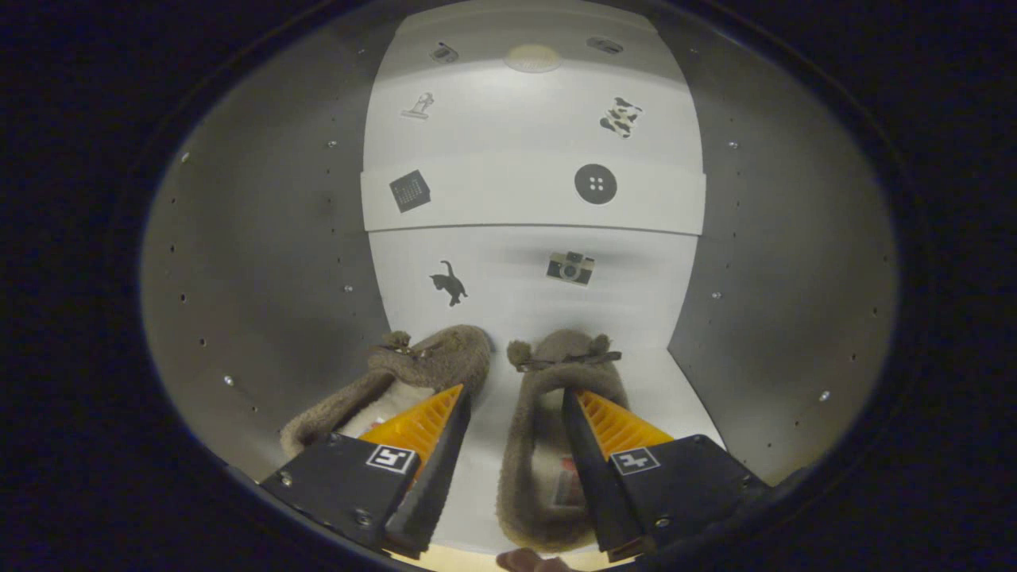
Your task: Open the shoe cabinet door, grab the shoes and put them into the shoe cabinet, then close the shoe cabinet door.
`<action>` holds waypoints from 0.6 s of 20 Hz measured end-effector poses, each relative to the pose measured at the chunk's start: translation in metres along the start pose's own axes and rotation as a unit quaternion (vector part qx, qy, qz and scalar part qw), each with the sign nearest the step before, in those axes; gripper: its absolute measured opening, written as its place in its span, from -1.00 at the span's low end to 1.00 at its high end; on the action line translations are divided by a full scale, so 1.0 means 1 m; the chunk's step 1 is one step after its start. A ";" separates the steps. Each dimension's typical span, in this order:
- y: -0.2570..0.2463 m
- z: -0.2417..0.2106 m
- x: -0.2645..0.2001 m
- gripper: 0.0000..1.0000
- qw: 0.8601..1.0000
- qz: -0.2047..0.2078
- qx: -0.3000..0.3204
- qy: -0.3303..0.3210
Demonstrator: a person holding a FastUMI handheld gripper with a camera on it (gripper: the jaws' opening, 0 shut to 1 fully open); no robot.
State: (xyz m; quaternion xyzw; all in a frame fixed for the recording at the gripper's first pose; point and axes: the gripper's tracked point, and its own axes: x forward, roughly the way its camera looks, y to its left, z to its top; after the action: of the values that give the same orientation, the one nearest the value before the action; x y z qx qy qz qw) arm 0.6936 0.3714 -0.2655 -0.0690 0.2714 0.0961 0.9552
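Two fluffy brown slippers stand side by side, toes to the back, on the white floor [683, 397] inside the shoe cabinet. The left slipper [433, 361] is angled a little; the right slipper [528, 429] lies straight. My gripper [515, 391] is open above them. Its left fingertip hangs over the left slipper's opening and its right fingertip over the right slipper's opening. The right slipper's inner wall and a strip of white floor lie between the fingers. Neither finger presses on a slipper.
Grey side walls [262, 270] with rows of small holes close in the cabinet left and right. The white back panel [524, 278] carries stickers, and a white shelf [508, 195] crosses it above the slippers. A round lamp [532, 57] sits at the top.
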 end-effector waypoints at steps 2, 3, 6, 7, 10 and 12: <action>-0.007 0.011 -0.021 0.55 1.000 -0.019 -0.016 -0.018; -0.008 0.017 -0.032 0.57 0.999 -0.024 -0.025 -0.029; 0.001 0.021 -0.076 0.66 0.998 -0.017 -0.028 -0.050; 0.008 0.022 -0.095 0.68 0.997 -0.007 -0.034 -0.063; 0.015 0.021 -0.160 0.71 0.992 -0.016 -0.053 -0.112; 0.024 0.025 -0.194 0.88 0.987 -0.023 -0.064 -0.145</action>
State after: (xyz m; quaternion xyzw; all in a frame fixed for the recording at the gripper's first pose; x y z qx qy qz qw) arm 0.5388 0.3707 -0.1430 -0.1213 0.1213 0.1002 0.9801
